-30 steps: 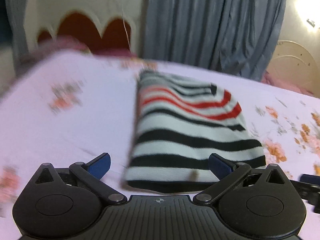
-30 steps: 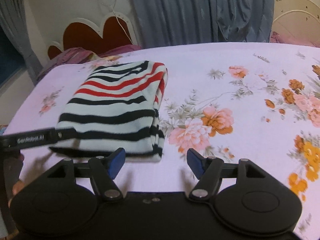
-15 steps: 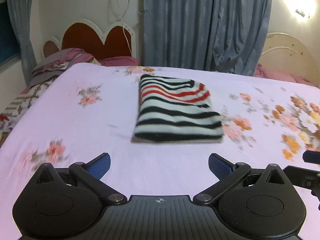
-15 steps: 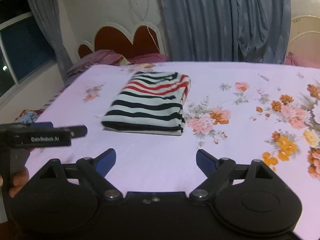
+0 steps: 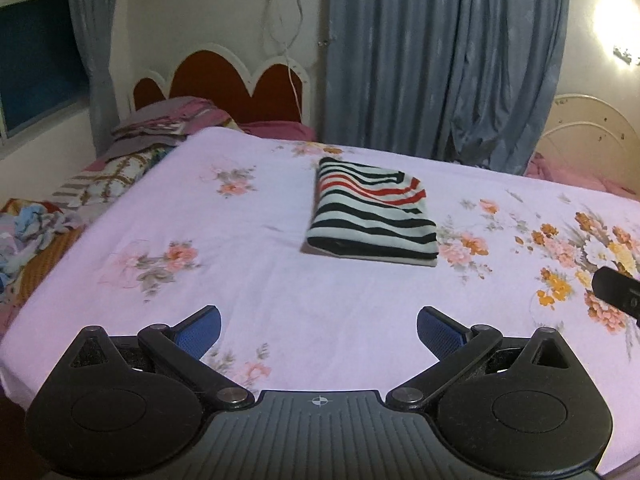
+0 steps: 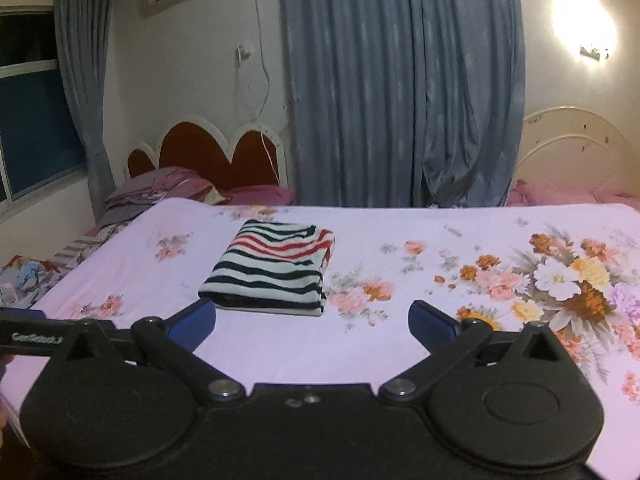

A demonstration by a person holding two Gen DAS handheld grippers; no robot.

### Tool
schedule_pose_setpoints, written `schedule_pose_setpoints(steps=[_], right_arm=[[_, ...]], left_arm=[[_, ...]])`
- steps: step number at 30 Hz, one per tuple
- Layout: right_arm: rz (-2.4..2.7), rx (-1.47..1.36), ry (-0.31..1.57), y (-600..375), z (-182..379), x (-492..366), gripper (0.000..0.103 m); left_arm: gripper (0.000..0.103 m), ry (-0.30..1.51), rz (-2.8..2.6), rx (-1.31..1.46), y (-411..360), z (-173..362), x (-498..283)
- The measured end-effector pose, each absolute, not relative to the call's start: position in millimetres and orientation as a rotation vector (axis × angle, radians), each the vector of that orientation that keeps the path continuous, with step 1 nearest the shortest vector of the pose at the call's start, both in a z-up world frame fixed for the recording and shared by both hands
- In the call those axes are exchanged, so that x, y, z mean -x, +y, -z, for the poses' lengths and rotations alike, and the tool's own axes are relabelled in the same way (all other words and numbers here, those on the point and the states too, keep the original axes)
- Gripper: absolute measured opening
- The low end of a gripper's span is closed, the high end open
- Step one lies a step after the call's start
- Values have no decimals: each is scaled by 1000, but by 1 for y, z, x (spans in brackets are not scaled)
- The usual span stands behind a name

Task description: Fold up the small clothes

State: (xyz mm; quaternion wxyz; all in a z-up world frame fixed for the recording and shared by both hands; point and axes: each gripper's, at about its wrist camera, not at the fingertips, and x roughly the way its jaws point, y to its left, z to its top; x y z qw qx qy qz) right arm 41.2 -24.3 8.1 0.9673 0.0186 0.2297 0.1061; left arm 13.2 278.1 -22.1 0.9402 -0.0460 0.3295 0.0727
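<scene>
A folded striped garment [image 5: 370,213], white with black and red bands, lies flat on the pink floral bedsheet [image 5: 280,288]. In the right wrist view the same striped garment [image 6: 272,268] rests left of centre on the bedsheet [image 6: 400,344]. My left gripper [image 5: 319,330] hovers well back from it above the sheet, blue pads wide apart, nothing between them. My right gripper [image 6: 312,322] is also back from the garment, its jaws opening wide with nothing between them. The left gripper's body [image 6: 28,336] shows at the left edge of the right wrist view.
A red scalloped headboard [image 5: 224,80] and blue-grey curtains [image 5: 440,60] stand behind the bed. Piled bedding and clothes [image 5: 80,184] lie beside the bed's left edge. A second bed with a cream headboard [image 6: 576,152] stands at the back right. A window [image 6: 32,132] is on the left.
Both grippers have pulled back and risen away from the striped garment, which now looks smaller and farther off. The right gripper's jaws have spread wider. The garment has not moved.
</scene>
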Motion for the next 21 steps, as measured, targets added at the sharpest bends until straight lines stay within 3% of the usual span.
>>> schedule_pose_setpoints(steps=[21], right_arm=[[-243, -78, 446, -24, -15, -24, 102]], left_arm=[[103, 636, -174, 102, 276, 5, 13]])
